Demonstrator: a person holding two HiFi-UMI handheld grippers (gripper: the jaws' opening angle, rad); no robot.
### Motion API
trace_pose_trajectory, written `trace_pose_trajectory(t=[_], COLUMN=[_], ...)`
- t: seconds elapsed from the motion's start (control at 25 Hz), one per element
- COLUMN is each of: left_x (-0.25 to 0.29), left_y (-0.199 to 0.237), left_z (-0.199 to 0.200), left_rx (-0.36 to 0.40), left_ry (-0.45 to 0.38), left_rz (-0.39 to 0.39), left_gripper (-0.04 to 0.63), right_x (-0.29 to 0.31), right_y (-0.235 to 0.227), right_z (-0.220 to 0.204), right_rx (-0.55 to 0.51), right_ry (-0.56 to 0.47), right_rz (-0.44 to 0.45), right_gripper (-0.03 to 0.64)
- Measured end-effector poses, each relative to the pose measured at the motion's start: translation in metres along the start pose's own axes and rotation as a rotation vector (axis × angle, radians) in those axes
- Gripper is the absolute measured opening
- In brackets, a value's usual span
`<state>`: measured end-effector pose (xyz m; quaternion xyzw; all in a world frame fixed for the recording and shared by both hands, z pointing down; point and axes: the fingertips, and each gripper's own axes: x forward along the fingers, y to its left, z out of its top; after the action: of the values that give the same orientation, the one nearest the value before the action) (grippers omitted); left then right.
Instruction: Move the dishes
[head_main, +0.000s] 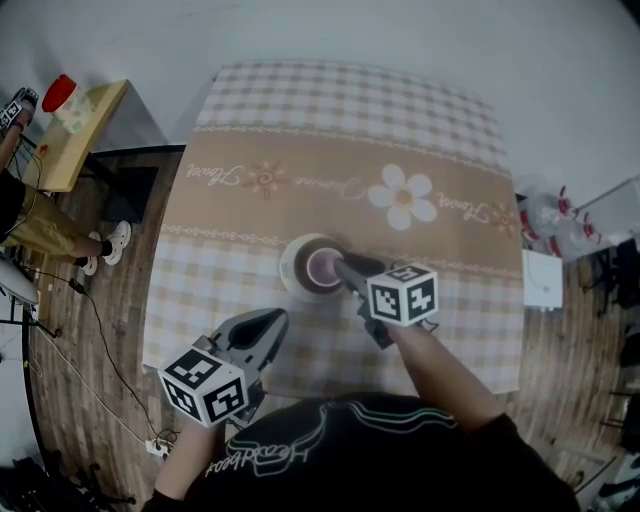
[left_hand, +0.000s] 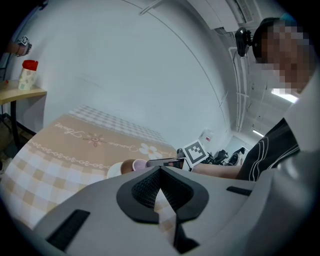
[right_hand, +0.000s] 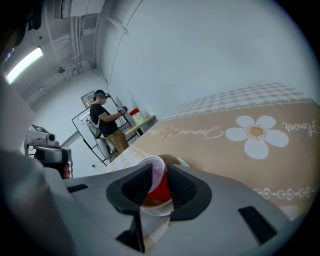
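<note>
The cup (head_main: 322, 267) sits in a bowl (head_main: 293, 262) near the front of the table (head_main: 300, 120); probably light, hard, slick, breakable. The right gripper (head_main: 346, 267), jaws spread, straddles its rim, the sensible hold. The left gripper (head_main: 280, 317) is pressed together, empty.

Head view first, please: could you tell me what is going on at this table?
A person with a gripper in each hand is at a stack of dishes on the table. The right gripper has its open jaws either side of the pink cup, which sits in a brown bowl on a white dish; no firm grip shows yet. The left gripper, shut and empty, hangs nearer the person.
</note>
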<state>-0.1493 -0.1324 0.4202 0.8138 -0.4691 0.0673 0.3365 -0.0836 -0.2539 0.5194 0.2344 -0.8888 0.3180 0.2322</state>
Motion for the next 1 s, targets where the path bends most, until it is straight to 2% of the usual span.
trace_pose_trajectory(t=[0.2,0.48,1.0], left_x=[-0.002,0.004,0.020], left_y=[0.006,0.013,-0.006], left_z=[-0.001,-0.003,-0.009], left_rx=[0.010,-0.019,0.000], left_ry=[0.011,0.019,0.046], left_rz=[0.010,0.015,-0.028], left_gripper=[-0.005,-0.005,-0.005], right_x=[0.004,0.004,-0.044], right_y=[-0.003,-0.007,-0.010], right_z=[-0.002,0.000,0.029], right_rx=[-0.004,-0.005,0.100], right_ry=[0.023,0.033,-0.102], right_rz=[-0.017,-0.033,0.005], right_gripper=[0.072,0.037,0.034])
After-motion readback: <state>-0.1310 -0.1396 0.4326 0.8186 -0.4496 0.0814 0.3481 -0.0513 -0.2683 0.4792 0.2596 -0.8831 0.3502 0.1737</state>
